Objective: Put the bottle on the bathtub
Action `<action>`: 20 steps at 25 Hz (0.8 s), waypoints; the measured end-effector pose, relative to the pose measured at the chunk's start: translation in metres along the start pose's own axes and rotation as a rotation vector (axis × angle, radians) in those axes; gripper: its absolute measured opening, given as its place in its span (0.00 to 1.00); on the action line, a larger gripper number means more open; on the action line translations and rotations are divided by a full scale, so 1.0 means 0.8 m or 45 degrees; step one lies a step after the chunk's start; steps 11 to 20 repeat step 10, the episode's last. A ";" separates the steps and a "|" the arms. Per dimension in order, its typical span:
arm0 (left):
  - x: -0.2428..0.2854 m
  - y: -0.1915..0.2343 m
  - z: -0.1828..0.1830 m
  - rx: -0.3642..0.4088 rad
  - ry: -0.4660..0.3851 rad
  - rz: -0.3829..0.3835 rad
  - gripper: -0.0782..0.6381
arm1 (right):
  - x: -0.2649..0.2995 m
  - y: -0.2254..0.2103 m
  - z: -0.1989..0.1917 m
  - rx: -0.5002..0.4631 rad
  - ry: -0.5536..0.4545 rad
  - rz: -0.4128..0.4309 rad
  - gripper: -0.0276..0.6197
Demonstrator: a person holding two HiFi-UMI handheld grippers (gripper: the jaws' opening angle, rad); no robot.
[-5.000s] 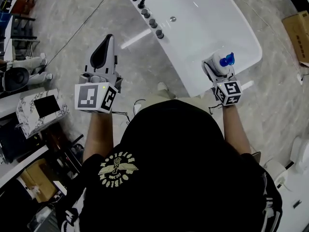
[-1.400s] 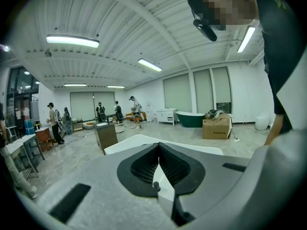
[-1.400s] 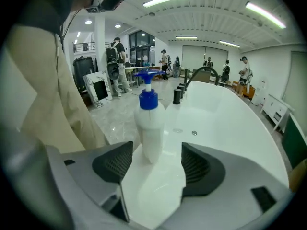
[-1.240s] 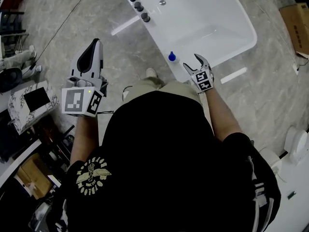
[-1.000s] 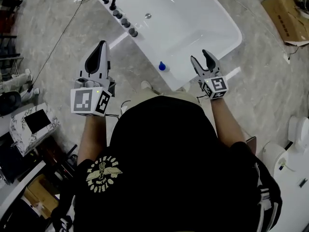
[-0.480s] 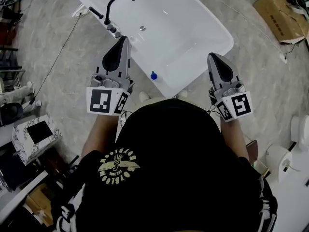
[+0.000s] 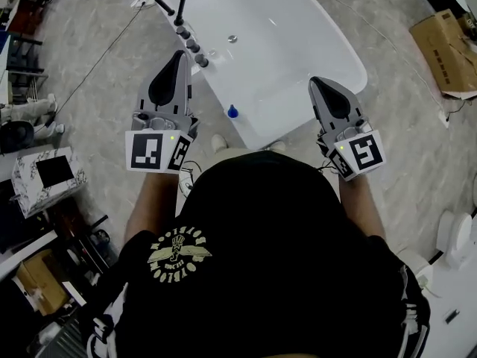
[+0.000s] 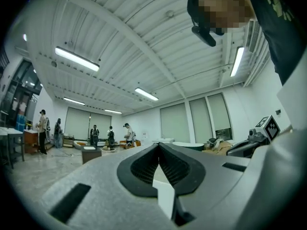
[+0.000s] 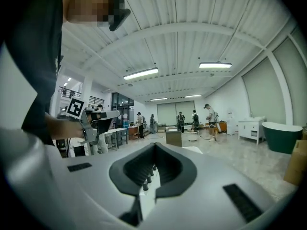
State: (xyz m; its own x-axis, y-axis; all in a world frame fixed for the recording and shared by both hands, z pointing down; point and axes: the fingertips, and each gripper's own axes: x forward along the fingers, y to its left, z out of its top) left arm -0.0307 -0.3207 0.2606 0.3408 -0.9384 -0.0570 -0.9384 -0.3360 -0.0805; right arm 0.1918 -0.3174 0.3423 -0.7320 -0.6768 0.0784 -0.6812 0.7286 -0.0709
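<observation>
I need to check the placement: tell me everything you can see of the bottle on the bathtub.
The bottle shows from above as a small blue cap; its body is too small and pale against the white tub to make out. It seems to stand upright on the bathtub rim, on the long side that carries the knobs, towards the end nearest the person. Nothing but the rim touches it.

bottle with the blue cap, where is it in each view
Head view: bottle near centre, on the rim of the bathtub.
Left gripper view: not in it.
Right gripper view: not in it.
Shared landmark: the person's black shirt, in all three.
</observation>
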 end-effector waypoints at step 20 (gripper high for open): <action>-0.022 0.033 -0.001 0.068 0.056 0.142 0.12 | 0.054 -0.006 -0.015 0.029 0.019 0.134 0.06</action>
